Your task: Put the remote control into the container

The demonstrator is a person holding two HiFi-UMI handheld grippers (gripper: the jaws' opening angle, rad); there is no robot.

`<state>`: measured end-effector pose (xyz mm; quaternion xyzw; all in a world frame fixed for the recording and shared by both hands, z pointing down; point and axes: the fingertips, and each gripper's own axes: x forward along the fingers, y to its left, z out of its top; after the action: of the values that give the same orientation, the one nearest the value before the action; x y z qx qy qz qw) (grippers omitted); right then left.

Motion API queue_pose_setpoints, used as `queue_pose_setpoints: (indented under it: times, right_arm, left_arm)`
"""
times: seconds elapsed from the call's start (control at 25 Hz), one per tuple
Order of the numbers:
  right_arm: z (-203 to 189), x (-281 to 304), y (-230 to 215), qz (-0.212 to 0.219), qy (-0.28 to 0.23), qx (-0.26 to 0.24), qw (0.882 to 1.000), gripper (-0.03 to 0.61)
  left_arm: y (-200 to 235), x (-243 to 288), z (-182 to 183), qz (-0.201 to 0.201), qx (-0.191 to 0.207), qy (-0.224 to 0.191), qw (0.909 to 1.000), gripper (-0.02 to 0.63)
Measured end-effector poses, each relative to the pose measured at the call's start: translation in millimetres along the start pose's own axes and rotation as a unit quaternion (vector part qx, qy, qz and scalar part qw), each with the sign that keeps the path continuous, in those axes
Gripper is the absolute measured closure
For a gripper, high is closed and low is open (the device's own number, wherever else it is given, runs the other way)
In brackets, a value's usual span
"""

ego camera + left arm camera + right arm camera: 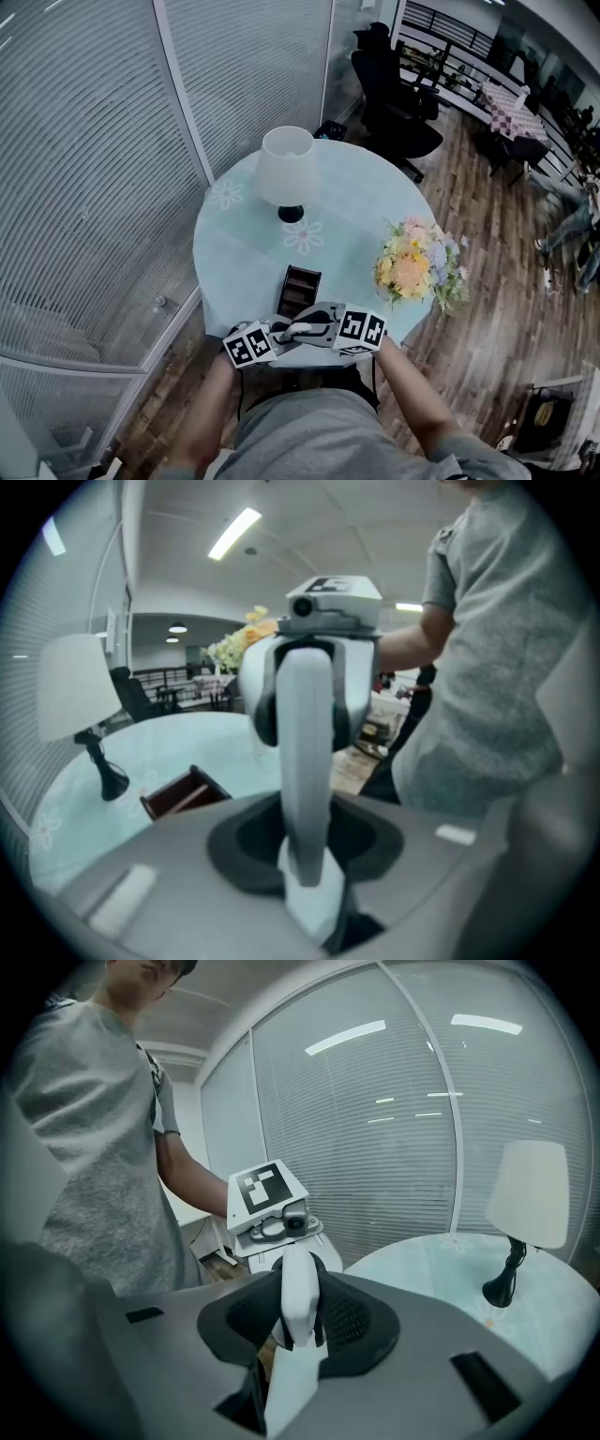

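remote control (305, 761): wht plastic, smooth. container (298, 289): dk wood-look, matt. table (347, 225): pale, smooth. floor (487, 281): wood planks.

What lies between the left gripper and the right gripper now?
The white remote control, held by both: it spans from the left gripper to the right gripper. Both gripper views show it.

We take this for an office. Floor-to-ceiling glass partitions (103, 159) with closed slatted blinds wall 1 side. Black swivel chairs (394, 103) stand on the wood-plank floor (487, 272), and long strip lights (234, 532) run across the ceiling. A round bench (234, 253) with a table lamp (285, 169) and a bunch of flowers (417, 262) stands beside the glass.
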<state>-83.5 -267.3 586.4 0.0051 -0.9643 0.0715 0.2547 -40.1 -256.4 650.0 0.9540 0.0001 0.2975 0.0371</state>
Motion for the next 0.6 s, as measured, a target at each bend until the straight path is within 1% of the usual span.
queue_pose_setpoints:
  times: [0.2,0.44,0.6]
  right_arm:
    - [-3.4,3.4,3.7,0.012,0.010,0.002,1.000,0.459]
    - [-6.0,2.9,0.1,0.010,0.015,0.004,1.000,0.459]
    - [-7.9,2.5,-1.1,0.009,0.015,0.005,1.000,0.460]
  left_arm:
    - [-3.8,1.2,-4.2,-0.009,-0.003,0.003,1.0000,0.523]
    - [-1.4,4.8,-4.3,-0.015,-0.019,0.009,0.9997,0.518]
    - [1.2,5.8,-3.9,-0.008,-0.023,0.010,0.9997,0.512]
